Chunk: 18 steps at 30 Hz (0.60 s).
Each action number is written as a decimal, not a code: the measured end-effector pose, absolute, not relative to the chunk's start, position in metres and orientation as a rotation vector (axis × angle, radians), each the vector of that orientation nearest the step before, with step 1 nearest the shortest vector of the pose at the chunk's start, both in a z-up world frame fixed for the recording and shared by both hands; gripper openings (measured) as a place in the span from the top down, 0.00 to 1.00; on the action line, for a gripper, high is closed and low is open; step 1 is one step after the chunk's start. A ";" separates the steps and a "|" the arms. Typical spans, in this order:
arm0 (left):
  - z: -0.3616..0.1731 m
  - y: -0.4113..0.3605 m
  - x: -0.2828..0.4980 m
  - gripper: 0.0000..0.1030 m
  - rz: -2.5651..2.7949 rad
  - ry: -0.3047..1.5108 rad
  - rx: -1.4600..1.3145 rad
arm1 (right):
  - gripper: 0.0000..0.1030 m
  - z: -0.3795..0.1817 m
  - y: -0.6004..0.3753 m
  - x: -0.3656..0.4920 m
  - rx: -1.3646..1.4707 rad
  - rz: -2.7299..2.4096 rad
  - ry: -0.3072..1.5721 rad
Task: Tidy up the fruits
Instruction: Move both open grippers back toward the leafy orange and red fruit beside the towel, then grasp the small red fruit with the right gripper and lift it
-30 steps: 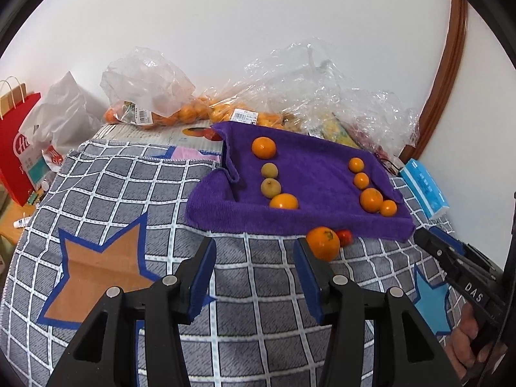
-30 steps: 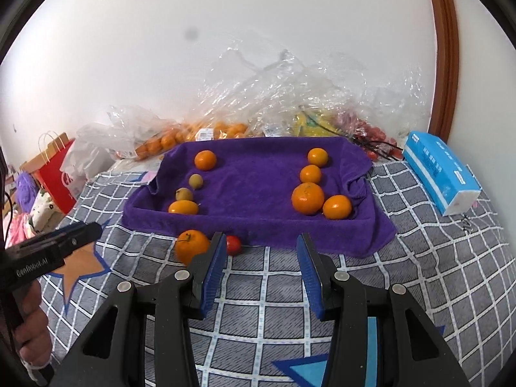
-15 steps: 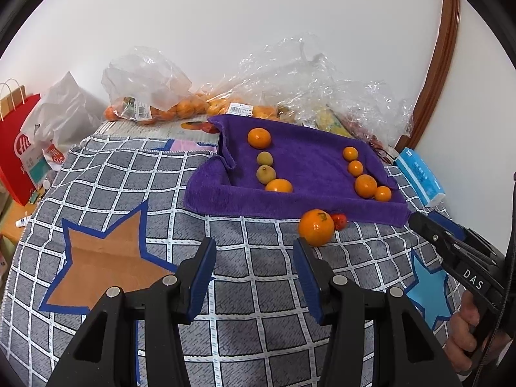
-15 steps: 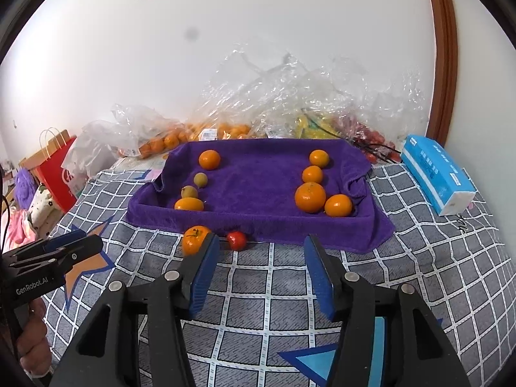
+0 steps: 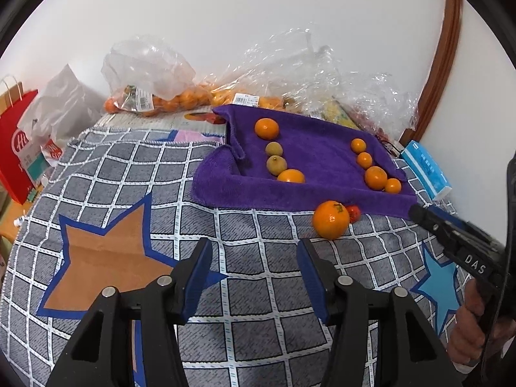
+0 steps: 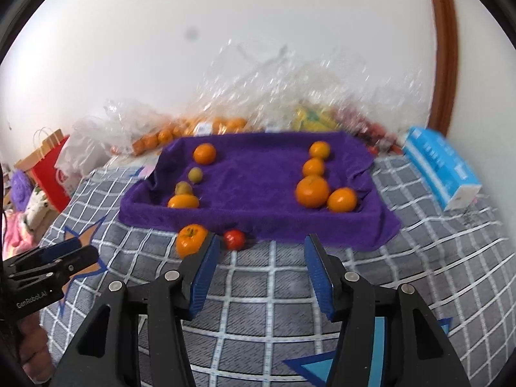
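Observation:
A purple towel point(image 5: 316, 158) point(image 6: 258, 174) lies on the checked cloth with a left row of two oranges and two brown-green fruits and a right row of several oranges point(image 6: 312, 191). A loose orange point(image 5: 331, 219) point(image 6: 190, 239) and a small red tomato point(image 5: 353, 213) point(image 6: 234, 239) sit on the cloth just in front of the towel. My left gripper point(image 5: 254, 277) is open and empty, short of the orange. My right gripper point(image 6: 262, 274) is open and empty, just behind the tomato.
Clear plastic bags of oranges point(image 5: 151, 96) and other produce point(image 6: 290, 109) line the wall behind the towel. A blue tissue box point(image 5: 427, 169) point(image 6: 441, 171) lies at the right. A red paper bag point(image 5: 16, 148) stands at the left edge.
Both grippers have drawn back a little from the towel and turned slightly; the right view has shifted toward the tomato. No fruit has moved.

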State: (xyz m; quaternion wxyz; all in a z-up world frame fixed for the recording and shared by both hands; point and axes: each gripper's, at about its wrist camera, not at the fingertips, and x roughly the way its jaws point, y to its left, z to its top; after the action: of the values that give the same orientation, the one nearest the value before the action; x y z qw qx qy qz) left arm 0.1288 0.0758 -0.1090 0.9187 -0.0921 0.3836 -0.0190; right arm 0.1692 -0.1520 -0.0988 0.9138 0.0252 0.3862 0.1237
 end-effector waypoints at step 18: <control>-0.135 0.105 0.150 0.45 -0.061 0.818 -0.265 | 0.65 -0.139 -0.114 0.202 -0.015 0.293 0.880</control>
State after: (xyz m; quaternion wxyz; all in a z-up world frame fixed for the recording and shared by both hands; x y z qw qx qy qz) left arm 0.1504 0.1048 -0.1348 0.9085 -0.1286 0.3966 -0.0293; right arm 0.2019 -0.1141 -0.1386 0.8943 -0.0072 0.4244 0.1413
